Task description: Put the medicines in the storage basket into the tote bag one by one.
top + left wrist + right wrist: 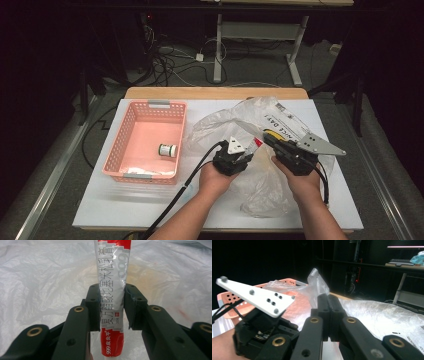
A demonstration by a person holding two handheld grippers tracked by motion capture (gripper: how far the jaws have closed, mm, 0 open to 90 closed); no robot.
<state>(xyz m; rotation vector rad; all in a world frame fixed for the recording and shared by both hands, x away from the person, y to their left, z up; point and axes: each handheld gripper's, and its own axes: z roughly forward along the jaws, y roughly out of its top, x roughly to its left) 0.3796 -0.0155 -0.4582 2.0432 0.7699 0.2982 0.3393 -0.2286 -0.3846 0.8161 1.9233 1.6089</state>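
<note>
1. Left gripper point(248, 151): black, two-jaw, held in the person's left hand point(212, 176) near the table's middle; jaws partly closed, pads pressed on either side of a tube
2. Red, white and silver squeeze tube printed with Chinese characters and "999" point(112, 302): clamped crosswise between the left gripper's pads, running lengthwise away from the left gripper view's camera; in the high view its red end point(257, 142) shows just beyond the jaws, over the bag
3. Right gripper point(327, 302): black, two-jaw, in the person's right hand point(299, 181); jaws fully together, pinching a raised fold of thin plastic film
4. Crumpled clear plastic bag with a printed white label point(270, 117): spread over the right half of the table, one peak lifted in the right gripper
5. Pink perforated plastic basket point(131, 131): on the table's left side, well apart from both grippers
6. Small white jar with a dark band point(167, 150): lying inside the basket, near its right wall
7. White table top point(105, 205): carries all items
</note>
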